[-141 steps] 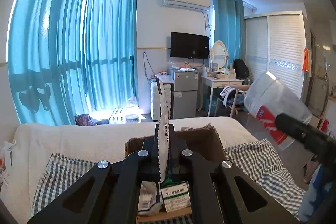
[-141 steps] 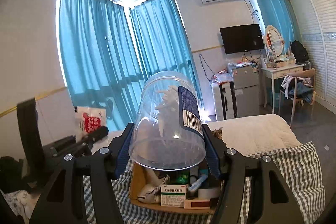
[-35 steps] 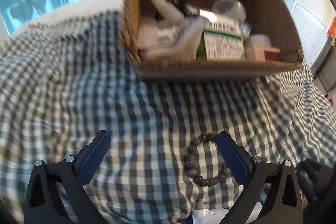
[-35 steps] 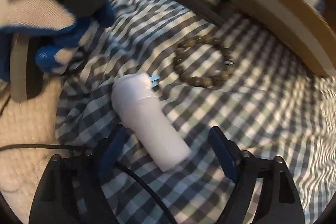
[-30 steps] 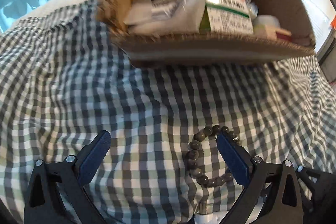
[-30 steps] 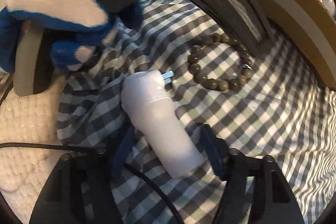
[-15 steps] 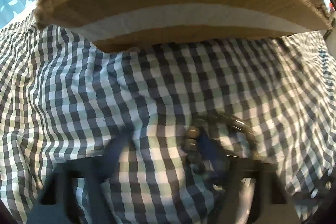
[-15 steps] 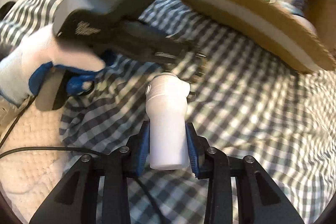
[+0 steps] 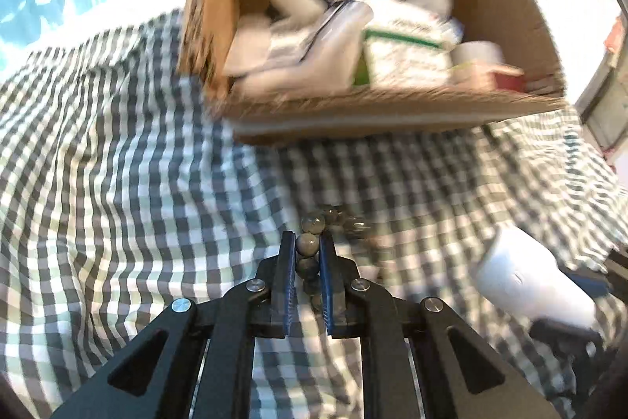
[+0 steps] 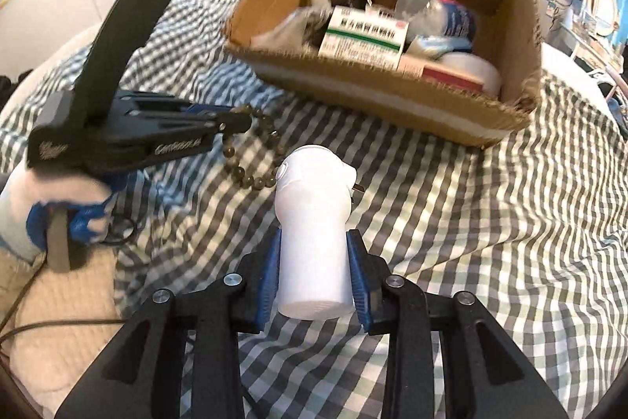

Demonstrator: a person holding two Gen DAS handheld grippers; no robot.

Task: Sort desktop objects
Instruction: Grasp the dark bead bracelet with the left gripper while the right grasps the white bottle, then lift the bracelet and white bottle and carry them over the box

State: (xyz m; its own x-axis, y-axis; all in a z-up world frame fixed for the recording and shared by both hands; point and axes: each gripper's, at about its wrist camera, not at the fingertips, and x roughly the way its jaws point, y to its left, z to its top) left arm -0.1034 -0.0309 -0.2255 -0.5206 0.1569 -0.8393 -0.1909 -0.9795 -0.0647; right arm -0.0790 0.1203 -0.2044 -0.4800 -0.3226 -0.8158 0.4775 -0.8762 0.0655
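Both grippers had come up off the checked cloth (image 10: 490, 222) since a second before. The left gripper (image 9: 307, 254) had just been closing, and its jaws were clamped on the bead bracelet (image 10: 255, 152), which hung from the tips. The right gripper (image 10: 314, 273) had its jaws clamped on the white bottle (image 10: 312, 234). The bottle's long side pointed toward the cardboard box (image 10: 392, 101), cap end forward, maybe a bit above the cloth.
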